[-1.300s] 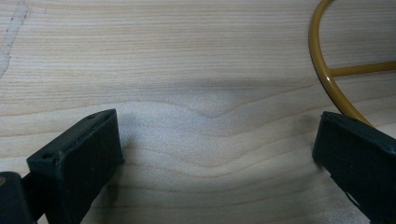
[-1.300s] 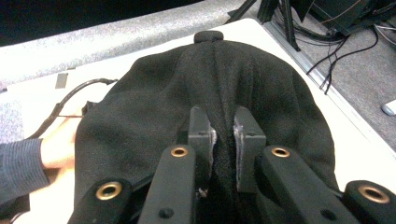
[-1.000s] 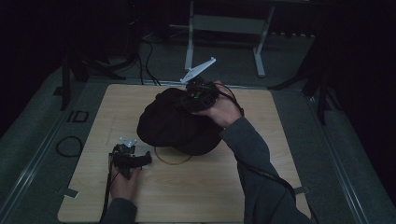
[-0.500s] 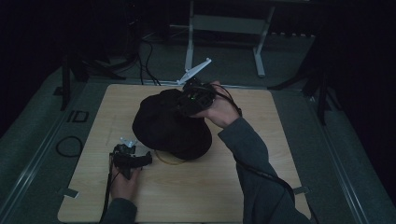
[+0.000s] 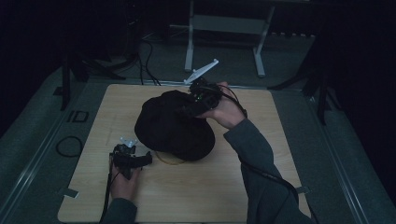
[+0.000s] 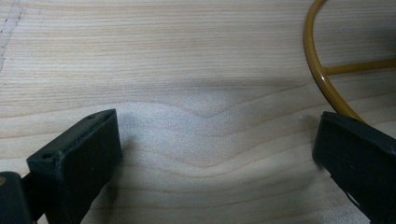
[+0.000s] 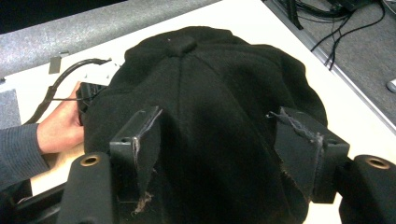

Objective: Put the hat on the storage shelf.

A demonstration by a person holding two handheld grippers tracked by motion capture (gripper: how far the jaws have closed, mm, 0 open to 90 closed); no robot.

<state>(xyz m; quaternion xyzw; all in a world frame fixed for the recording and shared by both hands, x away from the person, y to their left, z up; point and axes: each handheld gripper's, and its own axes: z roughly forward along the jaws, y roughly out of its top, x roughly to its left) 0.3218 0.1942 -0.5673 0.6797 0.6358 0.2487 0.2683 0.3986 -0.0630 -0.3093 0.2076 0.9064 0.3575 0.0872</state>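
Note:
A black soft hat (image 5: 173, 123) lies in the middle of the wooden table (image 5: 233, 186) on a yellow wire ring (image 5: 168, 161). My right gripper (image 5: 184, 109) reaches onto its far right side. In the right gripper view the hat's crown (image 7: 205, 93) bulges between the jaws. They have just been opening and stand apart without pinching the cloth, so my right gripper (image 7: 215, 140) is open. My left gripper (image 5: 144, 158) rests on the table at the front left. It is open over bare wood (image 6: 215, 149), with the yellow wire ring (image 6: 322, 70) by its right jaw.
A metal stand (image 5: 191, 42) and cables (image 5: 149, 56) lie on the floor behind the table. A cable loop (image 5: 70, 144) lies left of the table. The person's left hand (image 7: 60, 130) sits just beyond the hat's edge in the right gripper view.
The right gripper has shifted slightly over the hat's far side and the hat has settled a little. The left hand and gripper have not moved.

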